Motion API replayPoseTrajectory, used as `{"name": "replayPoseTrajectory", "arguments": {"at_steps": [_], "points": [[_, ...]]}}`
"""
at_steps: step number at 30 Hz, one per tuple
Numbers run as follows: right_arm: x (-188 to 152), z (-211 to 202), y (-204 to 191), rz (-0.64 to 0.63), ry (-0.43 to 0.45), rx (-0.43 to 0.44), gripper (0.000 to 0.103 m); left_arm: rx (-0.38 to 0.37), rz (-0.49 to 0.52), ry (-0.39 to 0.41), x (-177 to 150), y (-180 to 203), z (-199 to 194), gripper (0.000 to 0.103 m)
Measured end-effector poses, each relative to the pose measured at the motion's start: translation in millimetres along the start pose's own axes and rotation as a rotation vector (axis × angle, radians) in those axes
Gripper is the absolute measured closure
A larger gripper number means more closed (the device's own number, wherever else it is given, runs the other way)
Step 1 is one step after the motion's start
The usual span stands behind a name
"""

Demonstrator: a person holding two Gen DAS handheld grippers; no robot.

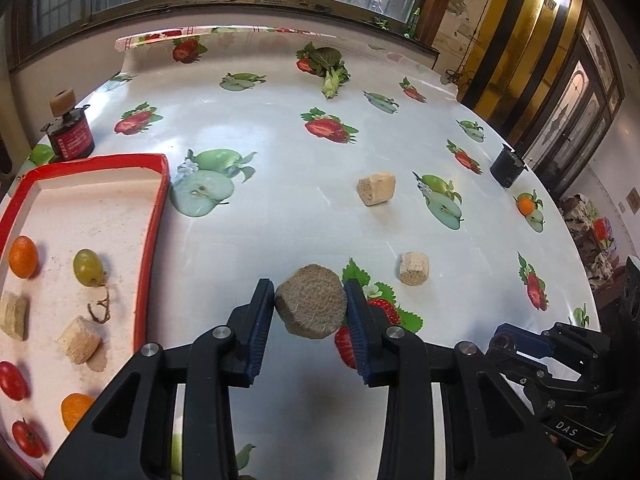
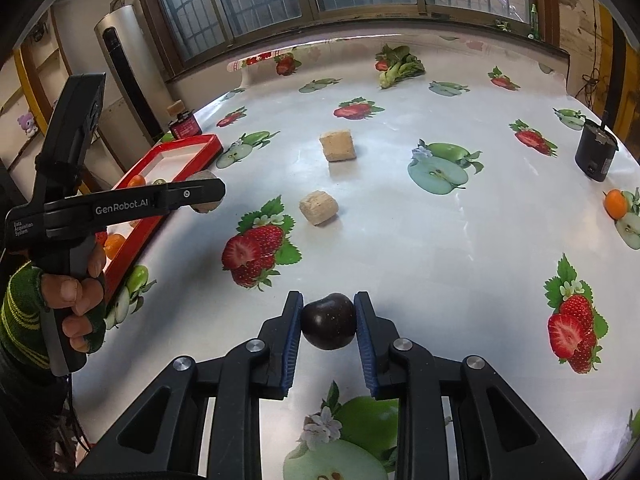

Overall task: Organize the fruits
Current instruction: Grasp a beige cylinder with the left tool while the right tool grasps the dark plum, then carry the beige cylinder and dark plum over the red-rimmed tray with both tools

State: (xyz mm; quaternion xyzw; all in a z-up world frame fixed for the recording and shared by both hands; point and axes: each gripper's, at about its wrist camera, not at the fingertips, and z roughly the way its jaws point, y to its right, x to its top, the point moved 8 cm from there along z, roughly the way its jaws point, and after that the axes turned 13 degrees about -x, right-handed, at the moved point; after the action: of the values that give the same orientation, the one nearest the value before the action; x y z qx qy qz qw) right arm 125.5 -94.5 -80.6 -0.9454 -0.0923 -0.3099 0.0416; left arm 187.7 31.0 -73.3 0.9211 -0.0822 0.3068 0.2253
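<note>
A brown fibrous block (image 1: 311,301) is clamped between the blue pads of the left gripper (image 1: 310,306) at the lower centre of the left wrist view, raised clear of the fruit-print tablecloth (image 1: 280,208), presumably so that it can be carried across to the red-rimmed tray (image 1: 156,208) at the left edge. In that tray an orange kumquat (image 1: 23,257), a green grape (image 1: 87,267), cherry tomatoes (image 1: 12,380) and two pale blocks (image 1: 80,340) are already gathered. A dark plum (image 2: 329,321) is gripped by the closed right gripper (image 2: 328,326) at the lower centre of the right wrist view, seemingly held ready for the same tray. Two pale blocks (image 2: 337,145) and a kumquat (image 2: 615,203) at the right edge are left loose on the cloth, well apart, so sorting is judged unfinished
</note>
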Motion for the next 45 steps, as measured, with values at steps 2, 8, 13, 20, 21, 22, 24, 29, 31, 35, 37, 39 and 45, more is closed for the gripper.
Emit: {"name": "replayPoseTrajectory", "arguments": {"at_steps": [2, 8, 13, 20, 21, 22, 24, 29, 31, 35, 37, 39, 45], "points": [[1.4, -1.5, -5.3, -0.005, 0.001, 0.008, 0.076, 0.014, 0.001, 0.011, -1.0, -3.1, -7.9, 0.070], [6.5, -6.9, -23.4, -0.029, 0.012, 0.031, 0.076, 0.052, -0.010, 0.041, -3.8, -16.4, -30.2, 0.070], [12.9, -9.7, -41.1, -0.050, 0.021, 0.055, 0.076, 0.082, -0.022, 0.058, -6.4, -30.5, -45.5, 0.070], [23.3, -12.7, -67.3, -0.068, 0.030, 0.105, 0.076, 0.127, -0.033, 0.083, -7.5, -50.3, -67.4, 0.070], [25.3, -13.3, -70.9, -0.073, 0.033, 0.109, 0.076, 0.132, -0.036, 0.086, -7.3, -53.3, -70.1, 0.070], [27.4, -13.9, -74.8, -0.079, 0.037, 0.112, 0.076, 0.135, -0.040, 0.090, -7.1, -56.1, -72.6, 0.070], [31.3, -14.6, -82.3, -0.087, 0.041, 0.118, 0.076, 0.145, -0.049, 0.095, -6.5, -62.5, -76.8, 0.070], [39.6, -14.8, -98.7, -0.111, 0.049, 0.132, 0.076, 0.162, -0.066, 0.102, -7.5, -74.8, -83.9, 0.070], [41.6, -14.8, -104.3, -0.119, 0.050, 0.137, 0.076, 0.163, -0.071, 0.105, -8.3, -78.1, -86.3, 0.070], [44.3, -13.9, -114.7, -0.136, 0.048, 0.145, 0.076, 0.168, -0.080, 0.111, -9.2, -85.3, -91.1, 0.070], [45.0, -13.3, -119.4, -0.143, 0.048, 0.149, 0.076, 0.172, -0.084, 0.114, -9.2, -88.5, -93.4, 0.070], [45.4, -12.4, -123.2, -0.150, 0.046, 0.153, 0.076, 0.174, -0.089, 0.117, -9.3, -91.6, -95.6, 0.069], [47.3, -9.6, -134.3, -0.165, 0.043, 0.160, 0.076, 0.182, -0.101, 0.121, -9.7, -101.2, -99.3, 0.069]]}}
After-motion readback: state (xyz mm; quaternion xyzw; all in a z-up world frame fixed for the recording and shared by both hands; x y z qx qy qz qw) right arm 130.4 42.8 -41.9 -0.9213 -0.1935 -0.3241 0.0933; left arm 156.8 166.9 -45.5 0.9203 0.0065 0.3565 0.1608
